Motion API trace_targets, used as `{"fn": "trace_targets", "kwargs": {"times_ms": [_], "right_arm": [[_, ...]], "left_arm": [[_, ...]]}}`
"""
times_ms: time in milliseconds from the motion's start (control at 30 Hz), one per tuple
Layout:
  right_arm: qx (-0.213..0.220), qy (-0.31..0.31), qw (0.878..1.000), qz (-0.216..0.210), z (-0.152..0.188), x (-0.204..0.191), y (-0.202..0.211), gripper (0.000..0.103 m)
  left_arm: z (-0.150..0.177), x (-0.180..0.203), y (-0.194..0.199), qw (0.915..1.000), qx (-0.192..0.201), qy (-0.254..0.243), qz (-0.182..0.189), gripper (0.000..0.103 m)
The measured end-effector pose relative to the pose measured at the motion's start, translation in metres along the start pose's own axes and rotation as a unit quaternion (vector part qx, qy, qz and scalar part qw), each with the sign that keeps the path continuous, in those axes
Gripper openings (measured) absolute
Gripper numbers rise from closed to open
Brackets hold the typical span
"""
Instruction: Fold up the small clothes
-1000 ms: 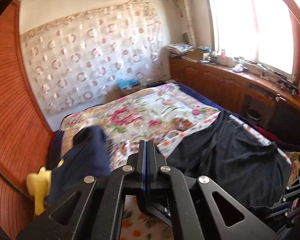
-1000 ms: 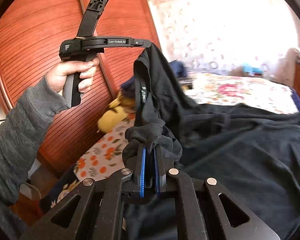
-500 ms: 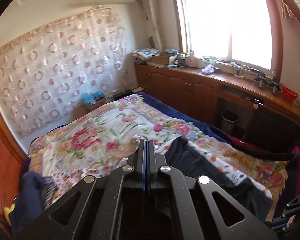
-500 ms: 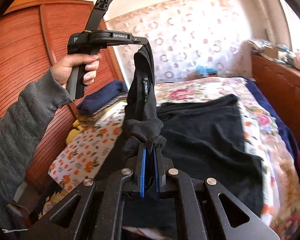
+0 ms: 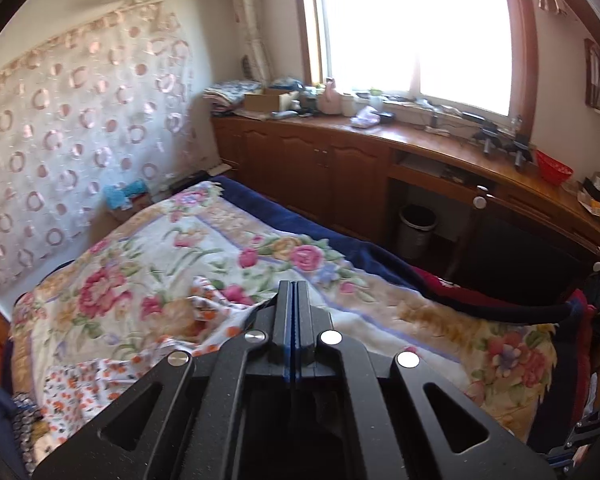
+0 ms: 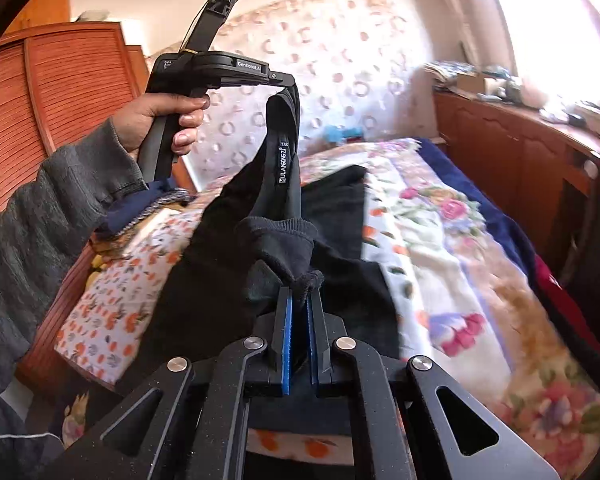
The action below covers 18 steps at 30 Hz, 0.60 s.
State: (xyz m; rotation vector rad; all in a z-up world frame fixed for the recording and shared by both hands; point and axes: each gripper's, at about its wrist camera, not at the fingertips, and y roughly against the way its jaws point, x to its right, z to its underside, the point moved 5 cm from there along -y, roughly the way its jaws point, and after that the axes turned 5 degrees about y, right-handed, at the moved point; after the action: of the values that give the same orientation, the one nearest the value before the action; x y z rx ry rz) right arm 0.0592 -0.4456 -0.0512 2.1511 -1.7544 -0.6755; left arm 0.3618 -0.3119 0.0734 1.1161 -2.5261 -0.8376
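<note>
left tool (image 6: 290, 85): closed on the black garment's (image 6: 236, 264) collar, up to my left | right tool (image 6: 299, 300): clamped on its bunched edge, nearer | axis: collar band taut between them, body trailing onto the bed (image 6: 452, 264) ahead | next: lower both evenly, I judge
</note>
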Motion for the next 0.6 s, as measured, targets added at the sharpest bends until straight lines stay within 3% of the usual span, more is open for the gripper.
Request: {"fn": "trace_targets", "kwargs": {"times_ms": [233, 400, 467, 500, 600], "right_arm": [[-0.041, -0.025, 0.999, 0.015, 0.014, 0.011, -0.016, 0.005], [-0.065, -0.025, 0.997, 0.016, 0.016, 0.011, -0.020, 0.005], [-0.066, -0.028, 0.997, 0.019, 0.015, 0.014, -0.020, 0.005], [-0.066, -0.030, 0.997, 0.017, 0.014, 0.014, -0.020, 0.007], [-0.065, -0.026, 0.997, 0.031, 0.012, 0.018, -0.019, 0.018]], "left_arm": [[0.009, 0.025, -0.030, 0.9997, -0.013, -0.009, 0.020, 0.001], [0.024, 0.031, -0.028, 0.9991, -0.028, -0.021, 0.022, 0.004], [0.032, 0.027, -0.022, 0.9992, -0.031, -0.015, 0.020, 0.024], [0.036, 0.023, -0.017, 0.9993, -0.029, -0.009, 0.023, 0.046], [0.054, 0.010, -0.002, 0.9996, -0.024, 0.005, 0.017, 0.073]]}}
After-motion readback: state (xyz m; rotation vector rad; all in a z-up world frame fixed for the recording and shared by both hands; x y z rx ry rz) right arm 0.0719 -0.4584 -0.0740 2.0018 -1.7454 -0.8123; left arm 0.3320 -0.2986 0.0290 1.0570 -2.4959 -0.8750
